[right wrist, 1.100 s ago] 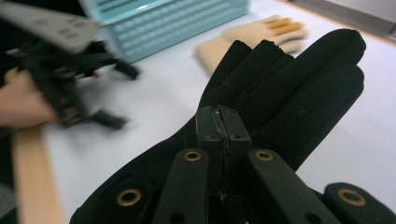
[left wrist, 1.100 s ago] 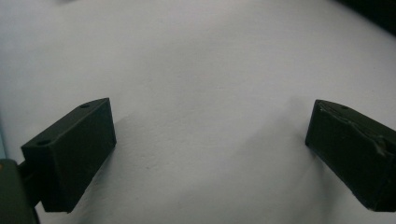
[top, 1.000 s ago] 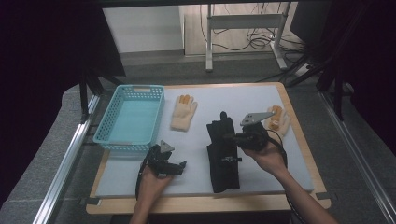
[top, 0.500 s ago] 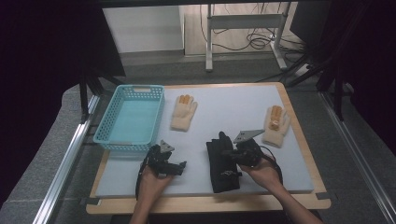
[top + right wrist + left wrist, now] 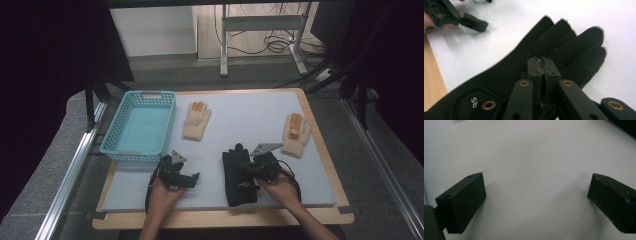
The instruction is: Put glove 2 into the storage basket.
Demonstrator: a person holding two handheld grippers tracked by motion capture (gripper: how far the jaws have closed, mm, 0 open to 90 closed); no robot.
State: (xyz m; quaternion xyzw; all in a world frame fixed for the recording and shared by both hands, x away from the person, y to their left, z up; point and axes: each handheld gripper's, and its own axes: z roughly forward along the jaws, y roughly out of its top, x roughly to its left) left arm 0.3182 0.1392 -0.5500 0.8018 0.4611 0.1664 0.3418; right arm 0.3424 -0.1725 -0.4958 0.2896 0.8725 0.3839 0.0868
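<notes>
A black glove (image 5: 238,173) is laid flat on the white worktop (image 5: 250,115), near its front edge and a little right of the middle, with the fingers pointing toward the far edge. The right gripper (image 5: 251,166) is held over the glove's right side by the person's right hand (image 5: 278,187). In the right gripper view the two jaws are seen pressed together just above the glove (image 5: 554,52), with no cloth visibly caught between them; the letters "RS" can be read on the cuff.

The left gripper (image 5: 190,179) is held by the left hand (image 5: 164,191) near the front edge, left of the glove and apart from it. In the left gripper view its jaws are spread wide over the bare white surface (image 5: 531,157), and nothing lies between them. The same gripper (image 5: 461,18) is seen in the upper left of the right gripper view.

A light blue basket (image 5: 112,135) is set by the left edge of the worktop. A cream glove with orange fingertips (image 5: 196,120) is laid just to its right, toward the far edge. A second cream glove (image 5: 295,134) is laid near the right edge, just beyond the right gripper. The worktop is carried on a wooden board (image 5: 220,217).
</notes>
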